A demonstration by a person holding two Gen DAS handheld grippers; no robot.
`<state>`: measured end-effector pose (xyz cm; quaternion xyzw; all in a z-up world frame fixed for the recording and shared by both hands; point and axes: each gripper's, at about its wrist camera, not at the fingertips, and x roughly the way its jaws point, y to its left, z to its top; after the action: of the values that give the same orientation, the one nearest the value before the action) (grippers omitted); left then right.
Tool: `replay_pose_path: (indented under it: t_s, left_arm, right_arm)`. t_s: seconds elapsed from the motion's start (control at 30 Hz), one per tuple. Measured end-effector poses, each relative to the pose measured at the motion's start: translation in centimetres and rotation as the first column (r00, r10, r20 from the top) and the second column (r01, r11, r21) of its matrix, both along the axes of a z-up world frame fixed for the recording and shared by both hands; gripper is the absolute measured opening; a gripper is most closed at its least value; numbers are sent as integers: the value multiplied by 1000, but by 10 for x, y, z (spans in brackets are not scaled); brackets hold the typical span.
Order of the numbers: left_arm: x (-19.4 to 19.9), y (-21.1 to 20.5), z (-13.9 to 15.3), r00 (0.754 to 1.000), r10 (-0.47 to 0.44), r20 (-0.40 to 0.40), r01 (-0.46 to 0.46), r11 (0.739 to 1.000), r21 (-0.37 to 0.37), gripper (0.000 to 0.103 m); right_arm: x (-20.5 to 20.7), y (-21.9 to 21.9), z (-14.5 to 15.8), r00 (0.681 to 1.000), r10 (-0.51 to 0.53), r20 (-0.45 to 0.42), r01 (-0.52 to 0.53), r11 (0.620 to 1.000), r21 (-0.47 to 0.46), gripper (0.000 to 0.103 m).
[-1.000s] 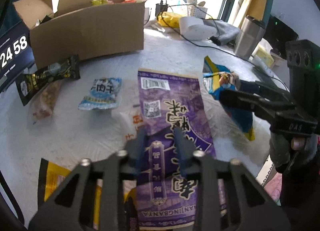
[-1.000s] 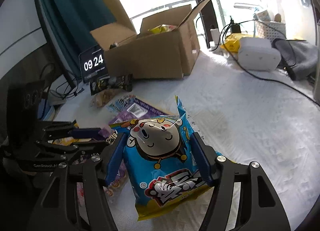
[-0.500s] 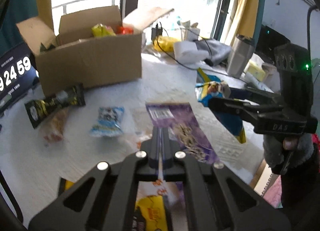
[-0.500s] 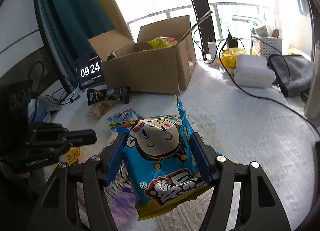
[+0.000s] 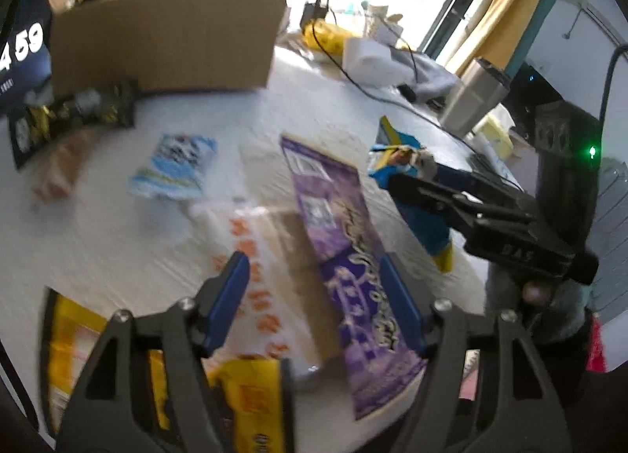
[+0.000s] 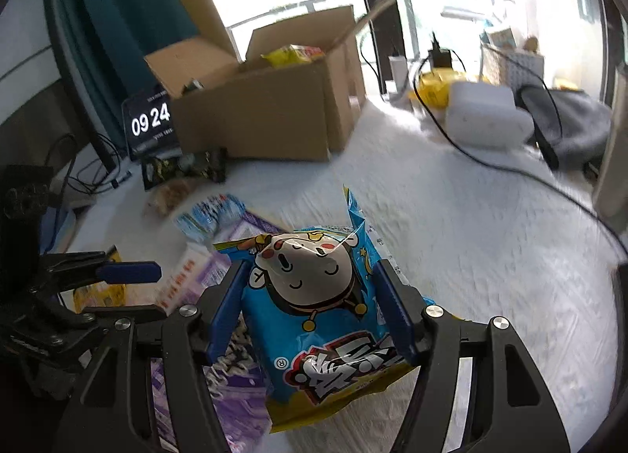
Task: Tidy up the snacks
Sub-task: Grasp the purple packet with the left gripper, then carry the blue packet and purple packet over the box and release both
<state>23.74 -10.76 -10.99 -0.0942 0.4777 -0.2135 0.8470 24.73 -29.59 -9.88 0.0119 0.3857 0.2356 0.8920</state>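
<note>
Left tongs [image 5: 314, 288]: we see jaws angled down, just opening, spread over one purple packet [image 5: 337, 249] on the bench [image 5: 117, 241], nothing gripped | Right tongs [image 6: 314, 307]: angled down, clamping one blue snack bag [image 6: 314, 319] | One cardboard box [image 6: 259, 115] behind.

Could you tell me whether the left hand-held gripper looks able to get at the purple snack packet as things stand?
Probably yes: the left hand-held gripper, jaws just opened, hangs above the purple packet, nothing between them.

Snack packets [image 5: 172, 170] on the table [image 5: 314, 99], in front of the cardboard box [image 5: 165, 44].
</note>
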Motion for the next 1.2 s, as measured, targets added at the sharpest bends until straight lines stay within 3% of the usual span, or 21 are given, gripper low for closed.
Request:
replay_pose_path:
  t_s: [0.27, 0.47, 0.5, 0.57, 0.63, 0.83, 1.2]
  left_arm:
    - [-9, -45, -2, 995, -100, 12, 99, 994, 43, 70]
    - [-8, -66, -6, 993, -101, 58, 94, 990, 108, 69]
    - [-9, -70, -6, 992, -101, 74, 91, 987, 131, 67]
    - [-6, -76, -9, 991, -104, 83, 89, 982, 169, 27]
    - [-4, -80, -12, 991, -114, 64, 102, 982, 161, 23]
    - [-9, -82, 2, 984, -134, 117, 113, 978, 175, 14]
    - [-12, -38, 48, 968, -85, 235, 52, 988, 144, 14]
  right_arm:
    - [-13, -19, -21, 998, -42, -37, 42, 999, 9, 68]
    - [-21, -33, -21, 998, -66, -18, 67, 995, 80, 68]
    - [-22, -36, -20, 997, -70, -17, 71, 993, 91, 68]
    - [-23, -42, -19, 997, -80, -15, 81, 991, 110, 68]
    - [-23, -46, -17, 996, -87, -14, 88, 989, 120, 68]
    - [-23, -55, 0, 994, -102, 28, 98, 987, 127, 68]
    - [-12, -38, 47, 988, -87, 128, 74, 991, 108, 68]
